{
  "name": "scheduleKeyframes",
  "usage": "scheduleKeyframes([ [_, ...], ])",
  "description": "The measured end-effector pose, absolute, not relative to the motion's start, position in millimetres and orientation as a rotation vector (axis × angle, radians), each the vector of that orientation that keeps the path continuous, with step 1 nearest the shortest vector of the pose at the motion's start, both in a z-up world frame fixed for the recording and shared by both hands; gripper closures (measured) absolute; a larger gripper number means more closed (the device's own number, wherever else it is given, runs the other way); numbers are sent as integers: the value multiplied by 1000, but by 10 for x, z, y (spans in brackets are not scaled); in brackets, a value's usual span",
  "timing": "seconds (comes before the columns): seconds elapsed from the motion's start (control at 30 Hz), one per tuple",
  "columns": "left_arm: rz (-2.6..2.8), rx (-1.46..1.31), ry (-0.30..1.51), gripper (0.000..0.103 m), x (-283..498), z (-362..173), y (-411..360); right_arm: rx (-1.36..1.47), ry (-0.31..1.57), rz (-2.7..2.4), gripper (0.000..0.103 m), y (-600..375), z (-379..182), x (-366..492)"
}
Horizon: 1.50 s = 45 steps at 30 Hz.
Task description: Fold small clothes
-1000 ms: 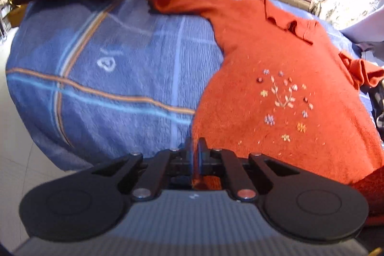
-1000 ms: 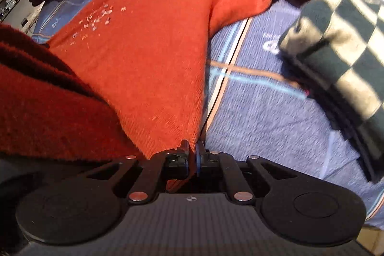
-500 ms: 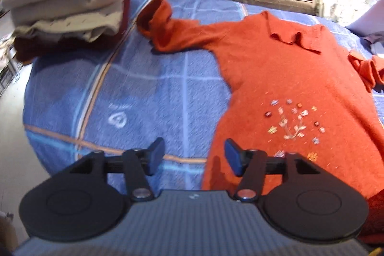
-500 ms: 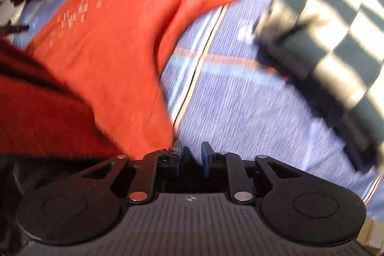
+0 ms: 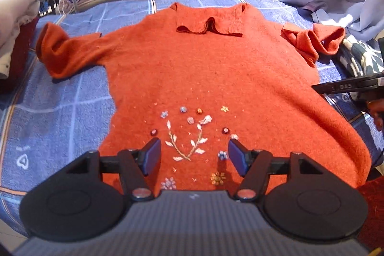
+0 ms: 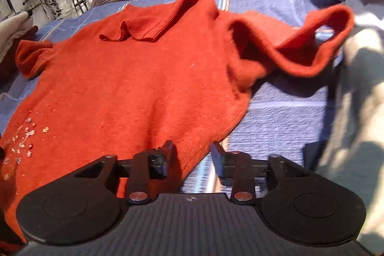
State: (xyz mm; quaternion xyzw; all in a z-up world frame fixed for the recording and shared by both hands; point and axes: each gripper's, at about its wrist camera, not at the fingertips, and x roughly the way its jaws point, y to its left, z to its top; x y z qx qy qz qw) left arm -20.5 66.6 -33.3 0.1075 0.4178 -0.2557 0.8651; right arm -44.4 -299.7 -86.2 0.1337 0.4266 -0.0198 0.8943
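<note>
A: What is lying on the blue checked blanket (image 5: 79, 109)?

B: An orange knitted sweater (image 5: 216, 78) is lying front-up and spread flat, its ribbed collar (image 5: 208, 24) pointing away from the cameras. Embroidered flowers (image 5: 189, 138) are sitting low on its front, close to the hem.

A: And the sleeves?

B: One sleeve (image 5: 60, 52) is stretching out toward a stack of folded clothes (image 5: 14, 23) at the blanket's edge. The other sleeve (image 6: 300, 44) is bunching up beside a pale striped garment (image 6: 355, 97), its cuff curling upward.

A: What is the left gripper (image 5: 192, 156) doing?

B: It is hovering over the lower front of the sweater, jaws opening and standing wide apart. Its blue pads (image 5: 151, 157) are flanking the embroidery and gripping nothing.

A: The right gripper (image 6: 192, 157)?

B: It is hanging over the sweater's side edge, where orange knit is meeting blanket. Its jaws are closing but are standing clearly apart in the right wrist view. The cloth is lying below them, not pinched. From the left wrist view, its dark tip is poking in at the side.
</note>
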Motion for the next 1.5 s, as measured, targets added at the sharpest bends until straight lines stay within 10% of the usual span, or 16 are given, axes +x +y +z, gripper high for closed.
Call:
scheduleKeyframes([
  [0.37,-547,250,897,36,-79,-448,606,-40,855,-198,91,-3213,-706,-402],
  [0.7,-582,254,880,28,-21,-430,406,41,647,-92,13,-3055,-95,-497],
  [1.33,-520,314,879,28,55,-563,329,691,727,7,41,-3181,-994,1057],
  [1.4,-525,319,887,28,79,-581,300,693,721,40,87,-3191,-996,1045],
  [1.5,-548,328,873,28,117,-552,220,672,734,80,97,-3233,-929,944],
])
